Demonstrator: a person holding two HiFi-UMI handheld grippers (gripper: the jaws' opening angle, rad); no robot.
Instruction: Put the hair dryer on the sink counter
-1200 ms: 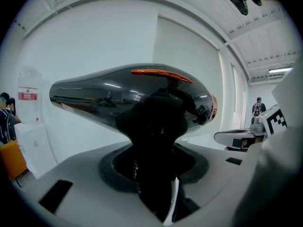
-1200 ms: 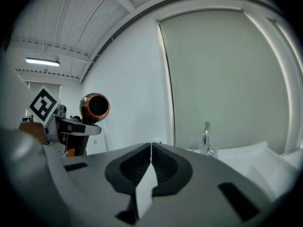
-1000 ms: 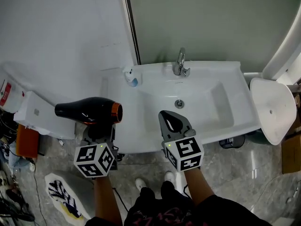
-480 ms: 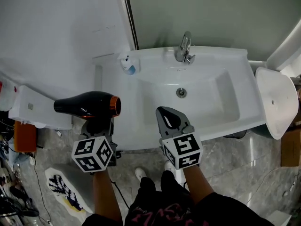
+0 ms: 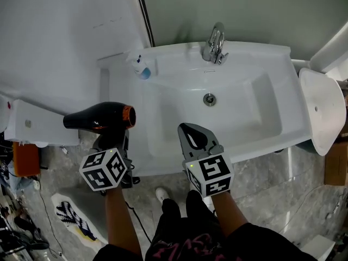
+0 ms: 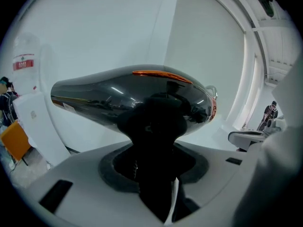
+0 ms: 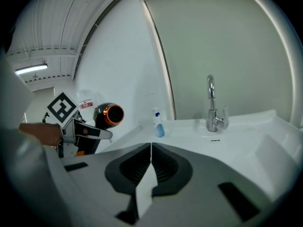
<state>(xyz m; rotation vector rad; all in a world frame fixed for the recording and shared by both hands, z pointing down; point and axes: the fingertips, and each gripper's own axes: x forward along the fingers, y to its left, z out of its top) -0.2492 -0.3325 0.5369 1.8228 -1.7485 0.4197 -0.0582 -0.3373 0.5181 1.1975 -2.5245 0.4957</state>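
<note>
At the left front corner of the white sink tabletop (image 5: 163,151), we held the black hair dryer (image 5: 100,118) in the left gripper (image 5: 112,141), whose fingers pinched the dryer's dark handle from both sides; the left gripper view showed that handle filling the gap between them and the glossy body lying crosswise above. The dryer was level, with its orange-ringed nozzle turned toward the basin (image 5: 217,113) and its tapered rear toward the white wall (image 5: 54,48). It rested on nothing: only the handle was gripped, and in the head view the nozzle end overlapped the tabletop's left edge while the rest hung over the grey floor (image 5: 304,200). We kept the right gripper (image 5: 186,129) over the tabletop's front edge, just before the basin, with its 2 fingers pressed together and nothing between them. Beyond it the drain (image 5: 209,98) sat in the middle of the basin, the chrome faucet (image 5: 216,39) stood at the back rim, and 1 small soap bottle (image 5: 140,67) with blue liquid stood at the back left corner, well apart from both grippers.
</note>
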